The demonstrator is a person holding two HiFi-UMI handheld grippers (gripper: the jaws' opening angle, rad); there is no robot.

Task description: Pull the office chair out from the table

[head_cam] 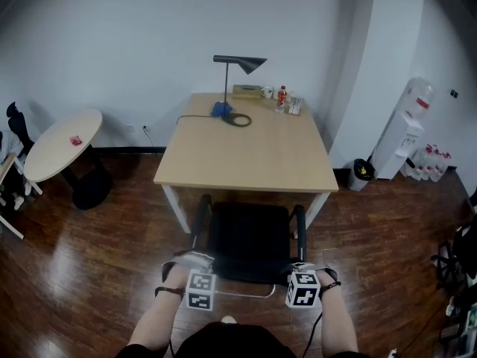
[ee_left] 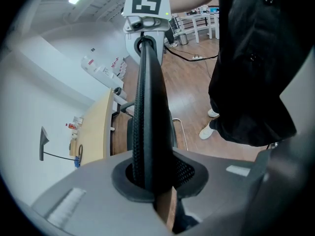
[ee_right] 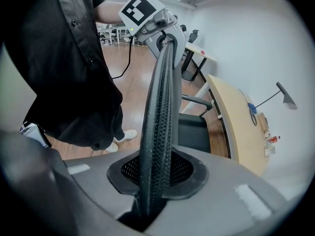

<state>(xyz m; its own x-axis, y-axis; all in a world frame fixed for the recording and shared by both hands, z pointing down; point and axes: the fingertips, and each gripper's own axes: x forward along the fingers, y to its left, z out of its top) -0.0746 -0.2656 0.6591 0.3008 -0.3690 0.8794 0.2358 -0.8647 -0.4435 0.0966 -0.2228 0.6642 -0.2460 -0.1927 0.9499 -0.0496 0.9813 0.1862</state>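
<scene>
- At the near edge of the table (head_cam: 246,171): office chair (head_cam: 250,241), seat partly under the tabletop.
- Left gripper (ee_left: 147,183): clamped on the backrest (ee_left: 147,82) top rim.
- Right gripper (ee_right: 153,186): clamped on the same rim, opposite end.

Shirt (ee_right: 74,68): yours is black, buttoned down the front; the sleeves leave your forearms bare.
Shoes (ee_left: 206,131): white.
Wrist straps (head_cam: 170,291): dark bands, one on each of your wrists.
Left gripper (head_cam: 197,261): grey body; white cube (head_cam: 200,290) with black square markers.
Right gripper (head_cam: 301,265): same build; thin black cable (head_cam: 316,328) attached.
</scene>
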